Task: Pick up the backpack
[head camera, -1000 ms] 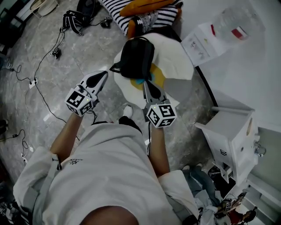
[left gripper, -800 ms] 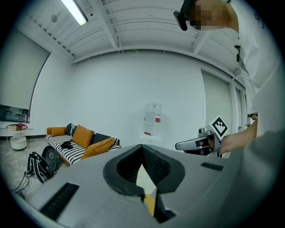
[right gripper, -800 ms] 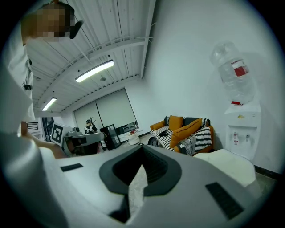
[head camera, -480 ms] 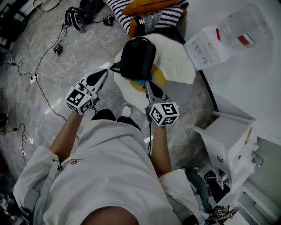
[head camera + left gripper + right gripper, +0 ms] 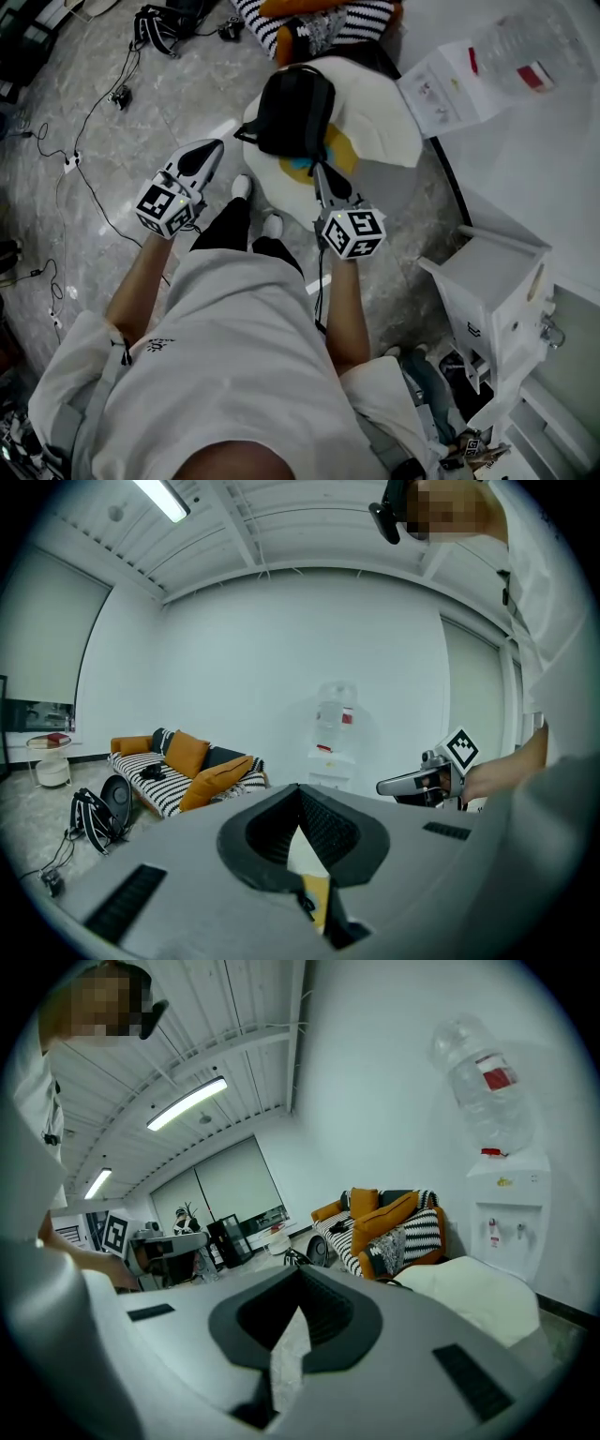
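Backpack (image 5: 295, 111) lies at the white cushion's (image 5: 386, 127) left edge, with open floor (image 5: 187, 103) beside it. The left gripper (image 5: 214, 147) and right gripper (image 5: 321, 172), both closed and empty, point toward it.

- The grey marbled stone floor (image 5: 141, 103) lies under my feet, with thin black cables (image 5: 119, 96) trailing over it on my left.
- A cream round padded cushion seat (image 5: 380, 122) rests on that floor ahead of me.
- A black fabric backpack (image 5: 295, 112) lies directly on the cushion's left part.
- A small white cabinet (image 5: 492, 291) stands on the floor at my right.
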`<state>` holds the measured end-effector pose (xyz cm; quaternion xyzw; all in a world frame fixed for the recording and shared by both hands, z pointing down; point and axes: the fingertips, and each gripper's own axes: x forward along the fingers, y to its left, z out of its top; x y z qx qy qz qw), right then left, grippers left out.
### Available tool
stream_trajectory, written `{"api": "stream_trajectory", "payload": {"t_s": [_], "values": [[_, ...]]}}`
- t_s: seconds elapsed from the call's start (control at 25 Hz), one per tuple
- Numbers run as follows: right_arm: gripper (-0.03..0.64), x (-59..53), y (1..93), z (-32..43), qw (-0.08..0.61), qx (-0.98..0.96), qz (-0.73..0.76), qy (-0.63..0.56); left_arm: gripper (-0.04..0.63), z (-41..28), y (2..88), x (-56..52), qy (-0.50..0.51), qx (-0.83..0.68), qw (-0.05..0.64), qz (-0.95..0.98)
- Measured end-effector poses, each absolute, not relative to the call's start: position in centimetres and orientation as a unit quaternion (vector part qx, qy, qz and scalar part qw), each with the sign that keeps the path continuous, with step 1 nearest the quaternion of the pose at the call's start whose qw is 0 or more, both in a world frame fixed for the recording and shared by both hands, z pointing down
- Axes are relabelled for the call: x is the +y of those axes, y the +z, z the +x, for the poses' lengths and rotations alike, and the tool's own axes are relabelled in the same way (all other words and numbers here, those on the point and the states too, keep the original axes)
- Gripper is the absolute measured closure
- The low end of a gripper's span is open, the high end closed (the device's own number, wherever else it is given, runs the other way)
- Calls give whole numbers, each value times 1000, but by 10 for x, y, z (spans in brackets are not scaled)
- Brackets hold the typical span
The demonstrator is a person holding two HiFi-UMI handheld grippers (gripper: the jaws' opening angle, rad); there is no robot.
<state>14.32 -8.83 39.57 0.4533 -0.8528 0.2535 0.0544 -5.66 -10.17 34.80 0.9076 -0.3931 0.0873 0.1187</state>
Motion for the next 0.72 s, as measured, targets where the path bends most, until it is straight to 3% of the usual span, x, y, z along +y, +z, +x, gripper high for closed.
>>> {"api": "stream_trajectory", "payload": {"t_s": [0.72], "values": [[609,-172,470,156,72,-794,528,291,594,-21,434,-213,119,-273,170,939]]}}
